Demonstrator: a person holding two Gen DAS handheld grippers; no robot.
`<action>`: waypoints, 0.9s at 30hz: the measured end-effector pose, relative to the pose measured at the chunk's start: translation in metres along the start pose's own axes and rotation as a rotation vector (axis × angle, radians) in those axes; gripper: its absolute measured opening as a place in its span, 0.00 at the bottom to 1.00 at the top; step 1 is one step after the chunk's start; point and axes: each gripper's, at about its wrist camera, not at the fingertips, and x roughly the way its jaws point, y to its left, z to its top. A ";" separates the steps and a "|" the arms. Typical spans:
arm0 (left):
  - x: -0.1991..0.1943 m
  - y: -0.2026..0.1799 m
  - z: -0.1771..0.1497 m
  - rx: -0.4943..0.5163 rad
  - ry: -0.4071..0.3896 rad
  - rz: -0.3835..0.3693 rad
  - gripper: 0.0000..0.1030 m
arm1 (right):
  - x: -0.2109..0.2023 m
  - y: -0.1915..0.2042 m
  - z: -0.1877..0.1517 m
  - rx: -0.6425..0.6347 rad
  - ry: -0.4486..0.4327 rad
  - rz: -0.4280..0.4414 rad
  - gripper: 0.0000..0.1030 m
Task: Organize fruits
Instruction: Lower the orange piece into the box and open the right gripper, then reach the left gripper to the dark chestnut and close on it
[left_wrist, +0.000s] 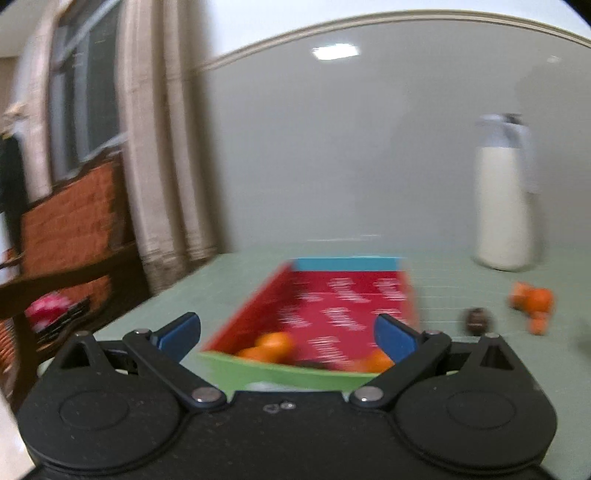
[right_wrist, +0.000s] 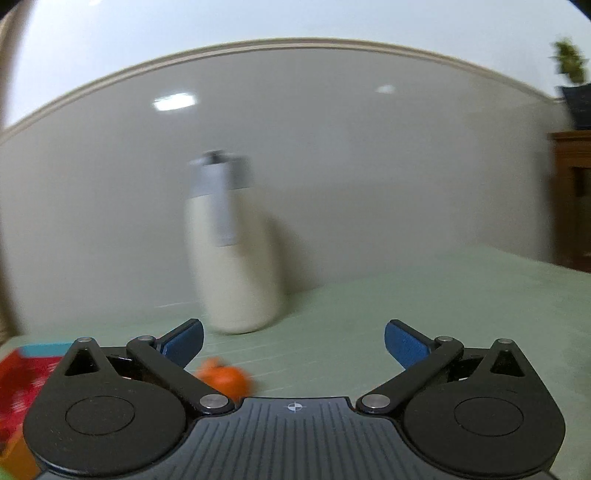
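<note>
A red box (left_wrist: 332, 314) with a green near wall and a blue far wall lies on the pale green table, straight ahead of my left gripper (left_wrist: 286, 334), which is open and empty just before it. Oranges (left_wrist: 275, 345) lie in the box's near end. More oranges (left_wrist: 532, 301) and a small dark fruit (left_wrist: 478, 321) lie loose to the right of the box. My right gripper (right_wrist: 293, 343) is open and empty, held above the table. One orange (right_wrist: 225, 378) lies just below its left finger. The box's edge (right_wrist: 22, 373) shows at far left.
A tall white bottle (left_wrist: 504, 199) with a grey lid stands at the back by the wall; it also shows in the right wrist view (right_wrist: 234, 258). A wooden chair (left_wrist: 70, 236) stands left of the table. A dark wooden cabinet (right_wrist: 572, 195) stands at far right.
</note>
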 end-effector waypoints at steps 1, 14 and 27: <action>0.001 -0.013 0.004 0.028 0.010 -0.042 0.92 | 0.002 -0.006 0.001 0.002 -0.003 -0.044 1.00; 0.055 -0.142 0.013 0.226 0.135 -0.378 0.72 | 0.000 -0.084 0.022 0.037 -0.139 -0.395 1.00; 0.124 -0.146 0.002 0.149 0.286 -0.382 0.40 | -0.010 -0.119 0.033 0.102 -0.118 -0.346 1.00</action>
